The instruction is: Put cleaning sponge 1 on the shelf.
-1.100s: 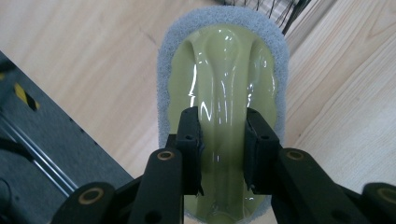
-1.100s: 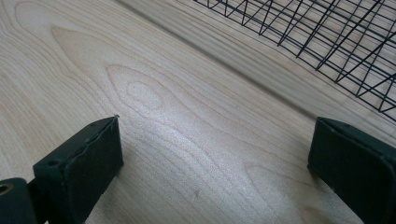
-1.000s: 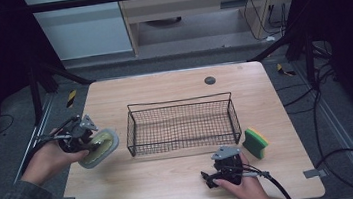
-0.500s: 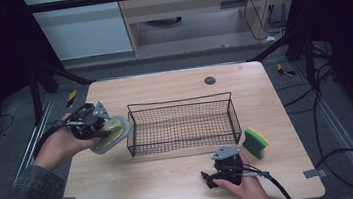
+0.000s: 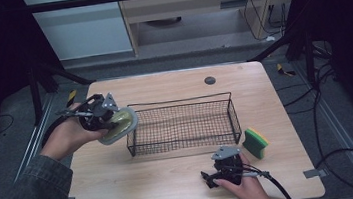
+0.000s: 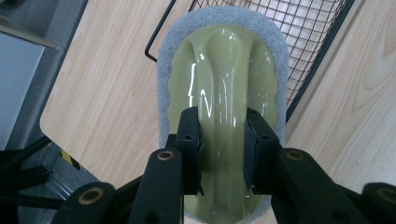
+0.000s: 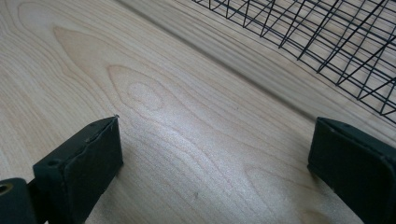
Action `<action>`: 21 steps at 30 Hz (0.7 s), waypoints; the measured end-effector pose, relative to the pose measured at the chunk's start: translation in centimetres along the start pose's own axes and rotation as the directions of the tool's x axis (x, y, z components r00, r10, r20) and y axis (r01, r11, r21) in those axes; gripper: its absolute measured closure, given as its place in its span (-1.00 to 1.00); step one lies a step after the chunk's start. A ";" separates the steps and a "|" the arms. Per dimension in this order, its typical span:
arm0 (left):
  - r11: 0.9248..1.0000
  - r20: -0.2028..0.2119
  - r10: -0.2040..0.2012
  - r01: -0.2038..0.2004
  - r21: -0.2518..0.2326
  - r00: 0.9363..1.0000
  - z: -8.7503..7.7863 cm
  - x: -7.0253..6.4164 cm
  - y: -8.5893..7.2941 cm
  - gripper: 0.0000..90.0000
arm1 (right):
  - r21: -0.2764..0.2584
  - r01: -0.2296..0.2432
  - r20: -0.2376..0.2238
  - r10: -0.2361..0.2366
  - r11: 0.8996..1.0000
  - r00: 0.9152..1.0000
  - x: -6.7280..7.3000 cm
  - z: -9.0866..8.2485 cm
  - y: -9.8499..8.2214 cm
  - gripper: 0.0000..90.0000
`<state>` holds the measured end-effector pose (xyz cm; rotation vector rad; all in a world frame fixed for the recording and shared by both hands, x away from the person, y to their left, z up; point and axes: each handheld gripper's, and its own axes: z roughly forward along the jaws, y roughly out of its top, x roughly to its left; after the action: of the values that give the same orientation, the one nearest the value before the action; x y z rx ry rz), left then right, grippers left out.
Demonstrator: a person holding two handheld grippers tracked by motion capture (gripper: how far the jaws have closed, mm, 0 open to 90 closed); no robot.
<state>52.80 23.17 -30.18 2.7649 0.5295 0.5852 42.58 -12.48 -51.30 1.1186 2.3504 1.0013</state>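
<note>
While its two black jaws pinch the raised handle of a pale green scrubbing pad [image 6: 224, 93], the left claw [image 5: 111, 121] hangs above the tabletop [image 5: 174, 185], clenched on that handle from both sides. Grey scouring fleece rims the pad all round. Its far end hangs just short of the near-left corner of the black wire basket [image 5: 182, 124], over bare wood and not yet over the rim. By the look of it, the step in hand is the carry: the pad is gripped and lifted, the drop into the basket not yet made. What comes next appears to call for taking the pad on across the rim, high enough for the fleece edge to clear the top wire, then lowering it onto the mesh floor before the jaws let go.

Well apart from the left claw, at the near edge beyond the basket's front wall, the right claw [image 5: 221, 172] lies low to the wood, jaws spread wide with nothing between them. Just beyond it, by the basket's near-right corner, lies a green and yellow sponge [image 5: 256, 142].

Count: two claws, one scrubbing pad, one sponge, one wire basket, which looks empty, and one small dark disc [image 5: 209, 80] set in the tabletop past the basket's back wall.
</note>
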 end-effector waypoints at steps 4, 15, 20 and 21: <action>1.000 -0.008 0.022 -0.022 -0.001 1.000 0.1 0.0 0.7 0.57 | 0.000 0.001 -0.001 -0.001 1.000 1.000 0.0 0.0 0.0 -0.93; 0.997 -0.007 0.082 -0.082 -0.014 0.997 0.4 -0.4 2.5 0.57 | 0.005 -0.001 -0.003 0.001 1.000 1.000 0.0 0.0 0.1 -0.93; 0.996 0.001 0.093 -0.093 -0.017 0.996 0.8 -0.4 2.9 0.57 | 0.005 -0.001 -0.003 0.001 1.000 1.000 0.0 0.0 0.1 -0.93; 0.995 0.002 0.097 -0.097 -0.013 0.995 0.8 -0.5 3.0 0.57 | 0.006 -0.001 -0.003 0.001 1.000 1.000 0.0 0.0 0.1 -0.93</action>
<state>53.63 20.16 -30.11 2.7911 0.3906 0.6049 42.63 -12.46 -51.27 1.1210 2.3564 0.9977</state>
